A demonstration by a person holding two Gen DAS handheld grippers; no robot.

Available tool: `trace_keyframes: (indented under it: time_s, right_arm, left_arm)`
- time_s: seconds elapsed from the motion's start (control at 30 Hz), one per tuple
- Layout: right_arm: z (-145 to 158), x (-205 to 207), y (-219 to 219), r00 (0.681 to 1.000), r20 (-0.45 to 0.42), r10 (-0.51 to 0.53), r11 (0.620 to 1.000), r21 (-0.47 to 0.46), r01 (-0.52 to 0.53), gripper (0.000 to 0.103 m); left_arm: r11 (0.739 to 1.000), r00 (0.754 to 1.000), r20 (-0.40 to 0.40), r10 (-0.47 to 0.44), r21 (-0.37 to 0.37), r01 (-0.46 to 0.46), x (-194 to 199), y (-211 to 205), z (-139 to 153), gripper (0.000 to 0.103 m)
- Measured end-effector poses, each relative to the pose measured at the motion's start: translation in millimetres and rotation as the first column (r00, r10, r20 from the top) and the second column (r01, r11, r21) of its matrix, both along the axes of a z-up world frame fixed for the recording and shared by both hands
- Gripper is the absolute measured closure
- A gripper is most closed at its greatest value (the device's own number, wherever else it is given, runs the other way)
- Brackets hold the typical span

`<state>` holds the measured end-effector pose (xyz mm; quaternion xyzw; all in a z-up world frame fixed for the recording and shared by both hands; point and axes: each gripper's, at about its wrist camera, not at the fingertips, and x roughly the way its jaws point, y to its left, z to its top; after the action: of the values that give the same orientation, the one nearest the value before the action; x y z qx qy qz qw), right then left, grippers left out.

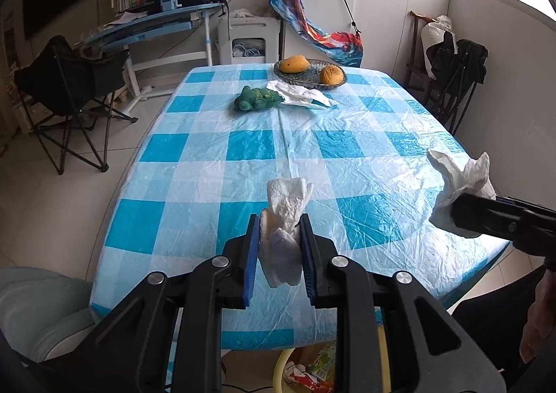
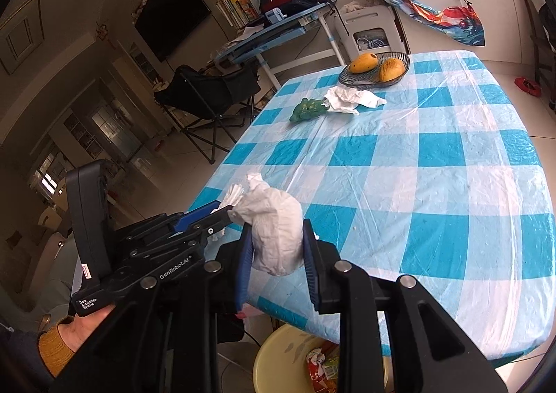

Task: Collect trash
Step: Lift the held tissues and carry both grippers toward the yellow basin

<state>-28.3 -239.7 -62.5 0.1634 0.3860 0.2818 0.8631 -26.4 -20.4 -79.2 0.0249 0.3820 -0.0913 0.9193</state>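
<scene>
The left gripper (image 1: 279, 219) has its blue-padded jaws drawn in narrow on a crumpled white tissue wad (image 1: 286, 205), which sticks out above the fingertips and hangs below them. The right gripper (image 2: 276, 229) is likewise pinched narrow around a second, rounder crumpled white tissue ball (image 2: 276, 229) that fills the gap between its pads. Both grippers hang above the near edge of the table covered in a blue-and-white checked plastic cloth (image 1: 312, 146), side by side; in the left wrist view the right gripper shows at the right edge with its tissue bunched at the tip.

A third piece of crumpled white tissue (image 1: 300, 94) lies flat at the far end of the table, touching a green toy-like figure (image 1: 259, 99) on one side and just beside a dark woven shallow basket (image 1: 309, 78) on the other. The basket holds two yellow-orange mangoes (image 1: 294, 64). Nothing stands on the cloth between the grippers and that tissue.

Below the near table edge sits a pale yellow round plastic bin (image 2: 278, 351) on the floor, with colourful red and green wrappers (image 2: 321, 365) inside it. A black folding chair (image 1: 66, 87) stands to the left of the table.
</scene>
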Motion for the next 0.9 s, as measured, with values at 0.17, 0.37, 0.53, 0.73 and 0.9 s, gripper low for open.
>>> trace_keyframes:
  time_s: [0.17, 0.37, 0.53, 0.73, 0.9]
  right_arm:
    - [-3.1, -9.4, 5.1, 1.0, -0.001, 0.003, 1.0, -0.006, -0.003, 0.075]
    - [-7.5, -16.9, 5.4, 1.0, -0.014, 0.002, 1.0, -0.005, -0.002, 0.074]
    - [-10.1, -21.8, 6.3, 1.0, -0.024, 0.005, 1.0, -0.004, -0.005, 0.073]
    - [-14.5, -28.9, 8.1, 0.999, -0.038, 0.006, 1.0, -0.004, -0.006, 0.073]
    - [-18.7, -35.5, 9.9, 0.998, -0.057, 0.012, 1.0, -0.01, -0.012, 0.072]
  left_arm:
    - [1.0, 1.0, 0.015, 0.006, -0.002, -0.006, -11.2, 4.4, 3.4, 0.082]
    - [1.0, 1.0, 0.02, 0.011, -0.015, -0.01, -18.1, 8.1, 4.9, 0.082]
    - [1.0, 1.0, 0.023, 0.01, -0.022, -0.01, -22.1, 8.6, 5.6, 0.082]
    - [0.999, 0.999, 0.035, 0.01, -0.038, -0.009, -28.9, 11.2, 9.1, 0.082]
    - [0.998, 0.999, 0.041, 0.01, -0.059, -0.008, -33.4, 15.6, 11.6, 0.082]
